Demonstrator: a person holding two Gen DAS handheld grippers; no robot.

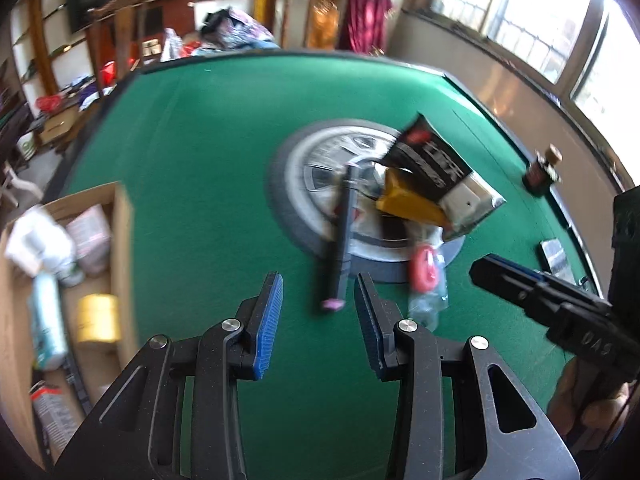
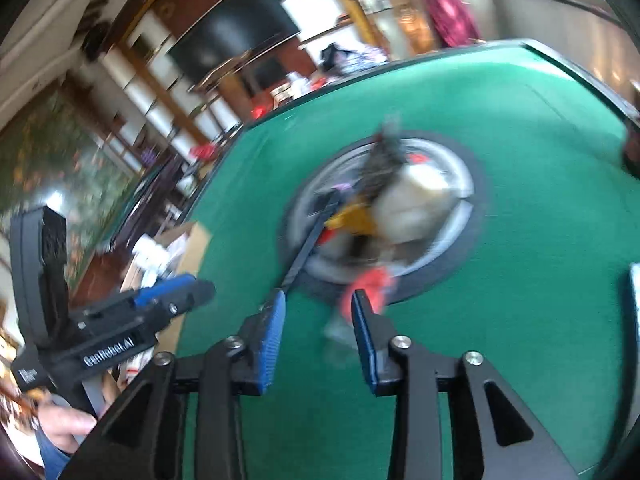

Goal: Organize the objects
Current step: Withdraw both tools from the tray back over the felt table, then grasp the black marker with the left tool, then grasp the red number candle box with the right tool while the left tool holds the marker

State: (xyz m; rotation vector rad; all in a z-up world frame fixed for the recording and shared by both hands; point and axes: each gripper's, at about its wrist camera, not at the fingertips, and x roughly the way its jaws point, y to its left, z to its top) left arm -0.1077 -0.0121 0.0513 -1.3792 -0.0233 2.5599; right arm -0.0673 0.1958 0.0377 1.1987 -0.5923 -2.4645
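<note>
A pile lies on the round silver disc (image 1: 320,156) in the middle of the green table (image 1: 200,140): a black packet (image 1: 430,160), a yellow packet (image 1: 408,202), a long black pen-like stick with a pink tip (image 1: 340,240), and a red item in clear wrap (image 1: 426,268). My left gripper (image 1: 319,284) hovers open just short of the stick's pink tip, with nothing gripped. My right gripper (image 2: 319,296) is open and empty too, before the same blurred pile (image 2: 384,208), with the red item (image 2: 372,284) just beyond its fingers. Each gripper shows in the other's view, the right gripper (image 1: 492,274) and the left gripper (image 2: 188,286).
A cardboard box (image 1: 120,240) at the table's left holds bottles and a yellow tape roll (image 1: 98,318). A small dark bottle (image 1: 540,172) and a flat dark item (image 1: 554,254) sit near the right edge. Cluttered furniture and windows ring the table. Both views are motion-blurred.
</note>
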